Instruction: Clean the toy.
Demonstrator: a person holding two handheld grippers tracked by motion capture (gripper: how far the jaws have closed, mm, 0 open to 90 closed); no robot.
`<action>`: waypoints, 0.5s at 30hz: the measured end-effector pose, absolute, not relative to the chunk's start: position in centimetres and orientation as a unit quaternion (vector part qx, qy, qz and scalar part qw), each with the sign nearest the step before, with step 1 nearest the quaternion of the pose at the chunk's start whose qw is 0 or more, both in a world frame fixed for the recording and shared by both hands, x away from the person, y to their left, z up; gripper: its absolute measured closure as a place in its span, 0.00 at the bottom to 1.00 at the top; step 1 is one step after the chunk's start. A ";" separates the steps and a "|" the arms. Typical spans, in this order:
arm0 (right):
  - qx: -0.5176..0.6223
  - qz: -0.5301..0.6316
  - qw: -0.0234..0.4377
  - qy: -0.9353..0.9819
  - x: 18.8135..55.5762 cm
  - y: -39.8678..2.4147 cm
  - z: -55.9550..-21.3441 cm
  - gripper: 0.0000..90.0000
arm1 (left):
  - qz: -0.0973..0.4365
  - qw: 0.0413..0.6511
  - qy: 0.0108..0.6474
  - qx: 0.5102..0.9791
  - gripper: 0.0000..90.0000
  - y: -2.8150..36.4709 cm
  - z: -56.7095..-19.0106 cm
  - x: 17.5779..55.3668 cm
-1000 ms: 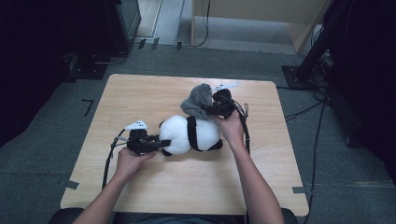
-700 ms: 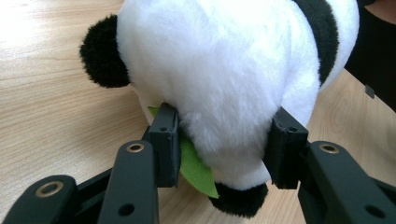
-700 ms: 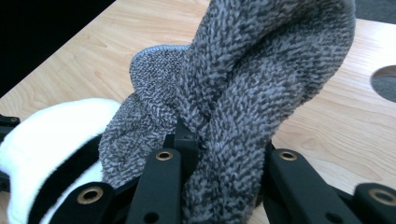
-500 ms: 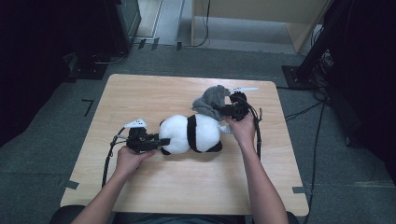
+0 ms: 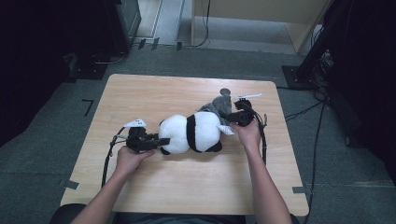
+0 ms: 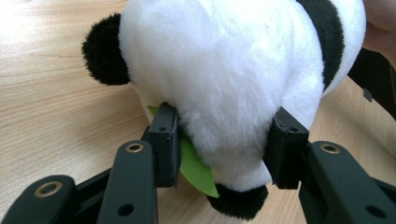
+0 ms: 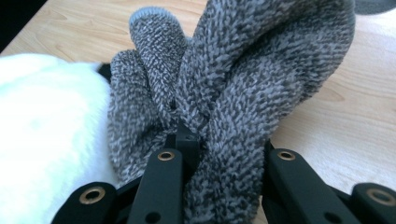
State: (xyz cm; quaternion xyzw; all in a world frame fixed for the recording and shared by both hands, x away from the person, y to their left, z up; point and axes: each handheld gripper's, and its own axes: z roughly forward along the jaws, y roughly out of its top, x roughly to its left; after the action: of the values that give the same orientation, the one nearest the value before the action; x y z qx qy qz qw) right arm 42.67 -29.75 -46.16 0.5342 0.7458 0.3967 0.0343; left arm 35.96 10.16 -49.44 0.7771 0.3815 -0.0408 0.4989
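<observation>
A black-and-white panda plush (image 5: 191, 133) lies on its side on the wooden table (image 5: 154, 93). My left gripper (image 5: 156, 141) is shut on its left end; in the left gripper view the pads squeeze the white fur (image 6: 224, 70) from both sides at the gripper (image 6: 224, 144), with a green felt leaf (image 6: 196, 170) under one pad. My right gripper (image 5: 233, 116) is shut on a grey knitted cloth (image 5: 217, 106) at the plush's right end. In the right gripper view that cloth (image 7: 243, 84) bunches up from the gripper (image 7: 224, 154), and the panda (image 7: 42, 130) shows white at the left.
A small grey round spot (image 5: 225, 91) sits on the table just behind the cloth. Cables (image 5: 264, 140) trail from both grippers back along the person's forearms. The table edge (image 5: 299, 205) is near the right elbow; dark equipment stands on the floor around.
The right gripper has carried the grey knitted cloth to the right and downward, from above the panda's back to its right end. The left gripper and the panda have stayed put.
</observation>
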 end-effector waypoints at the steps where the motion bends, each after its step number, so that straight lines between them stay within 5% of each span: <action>1: 0.534 0.397 0.034 0.746 42.7 -29.8 -46.2 0.84 | -0.041 0.499 0.381 0.777 0.60 10.2 -49.4 36.0; 15: 0.515 0.445 0.090 0.727 40.6 -30.9 -41.2 0.84 | -0.040 0.501 0.380 0.777 0.59 10.2 -49.5 35.8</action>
State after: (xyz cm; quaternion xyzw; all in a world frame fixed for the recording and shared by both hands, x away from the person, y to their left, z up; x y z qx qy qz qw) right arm 40.62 -30.95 -41.20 0.5151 0.7268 0.4453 0.0900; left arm 35.84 10.18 -49.46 0.7765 0.3799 -0.0402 0.5011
